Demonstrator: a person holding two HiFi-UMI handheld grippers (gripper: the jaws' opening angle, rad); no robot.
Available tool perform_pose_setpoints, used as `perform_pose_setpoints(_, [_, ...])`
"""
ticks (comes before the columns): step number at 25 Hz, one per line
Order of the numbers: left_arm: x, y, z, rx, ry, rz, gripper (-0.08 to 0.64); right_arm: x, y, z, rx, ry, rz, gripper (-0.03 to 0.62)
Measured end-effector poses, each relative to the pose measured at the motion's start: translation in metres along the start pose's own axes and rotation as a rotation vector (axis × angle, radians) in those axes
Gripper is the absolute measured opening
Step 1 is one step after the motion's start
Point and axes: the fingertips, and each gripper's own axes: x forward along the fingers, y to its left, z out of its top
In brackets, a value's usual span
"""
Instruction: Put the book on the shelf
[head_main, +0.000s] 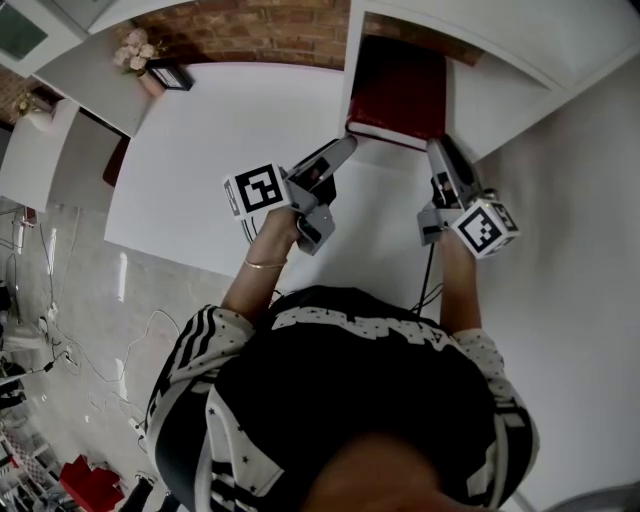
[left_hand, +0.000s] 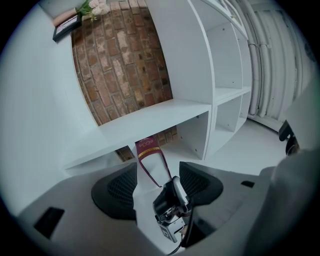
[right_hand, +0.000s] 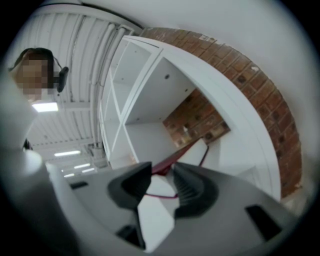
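Dark red hardback at the shelf mouth, right claw gripping

We start with the big white cubby shelf unit (head_main: 560, 40) against the red brick wall (head_main: 250, 30), and the dark red hardcover book (head_main: 397, 88) sits in the mouth of one open compartment, its white page edge facing us. The right gripper (head_main: 440, 150) is clamped narrow on the book's near right corner, cover and pages pinched between the pads. The left gripper (head_main: 345, 148) hovers at the near left corner with its jaws apart, gripping nothing. We judge the book stiff along its boards, moderately heavy and smooth-covered, so it could twist from a one-corner pinch. The better hold looks to be across the closed covers near the spine. There is gold lettering on a spine band, but it is too small for us to read.
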Motion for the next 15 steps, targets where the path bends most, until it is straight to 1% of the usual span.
perform_pose_setpoints(2, [-0.001,0.001,0.000,-0.006,-0.007,0.005,0.284,0.004,-0.003,0.001,0.007,-0.001,0.004,0.150])
perform_pose_setpoints(6, [-0.003,0.001,0.001,-0.002,-0.017,0.010,0.284,0.011,-0.009,0.004,-0.017,0.004,0.010,0.150])
perform_pose_setpoints(12, [-0.005,0.000,0.005,0.017,-0.027,-0.001,0.278,0.016,-0.015,0.006,-0.012,-0.003,0.009,0.150])
perform_pose_setpoints(15, [-0.006,-0.004,0.005,0.006,-0.035,-0.011,0.270,0.016,-0.016,0.007,-0.006,-0.018,0.004,0.150])
